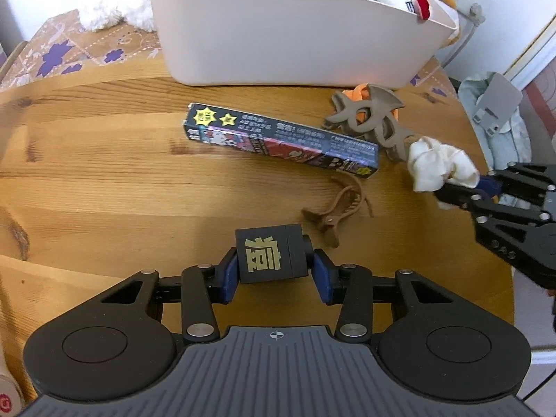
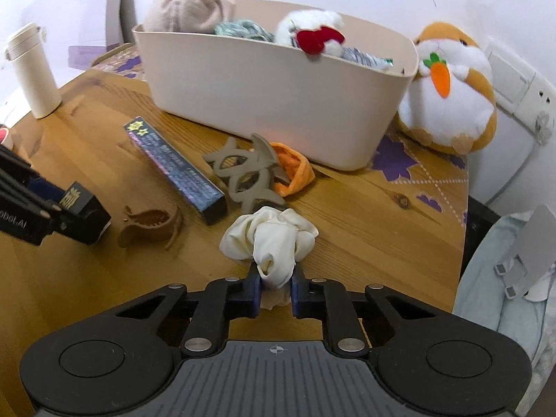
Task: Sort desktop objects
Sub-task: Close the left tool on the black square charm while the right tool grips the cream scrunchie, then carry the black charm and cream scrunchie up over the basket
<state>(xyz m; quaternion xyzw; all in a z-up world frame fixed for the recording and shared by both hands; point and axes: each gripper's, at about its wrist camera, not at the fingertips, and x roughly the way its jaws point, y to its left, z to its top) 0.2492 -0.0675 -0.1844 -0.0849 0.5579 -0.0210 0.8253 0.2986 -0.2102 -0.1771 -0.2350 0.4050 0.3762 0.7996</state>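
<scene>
Left wrist view: left gripper [image 1: 274, 272] closed on a small black box [image 1: 271, 255] with a gold sign on its face, blue pads tight against both sides. Just past the box, a brown hair clip [image 1: 335, 213] flat on the wooden table [image 1: 104, 160]. Farther out, a long dark carton [image 1: 278, 137] lying slantwise, with a big grey hair claw [image 1: 368, 120] at its right end and a bit of orange cloth [image 1: 361, 92] under the claw. Behind all that, a big white bin [image 1: 278, 41] full of soft toys.

Right wrist view: right gripper [image 2: 276, 286] shut tight on a white scrunchie [image 2: 274, 239], one fold pinched between the blue pads, the rest bunched on the table just ahead. Beyond it the same grey claw, orange cloth and dark carton, all close together in front of the bin. Off to the left, the other gripper with its black box, next to the brown clip. Near the far left edge, a cream bottle [image 2: 31, 69] standing up. To the right of the bin, a hamster plush [image 2: 448, 90] with a carrot on its chest.
</scene>
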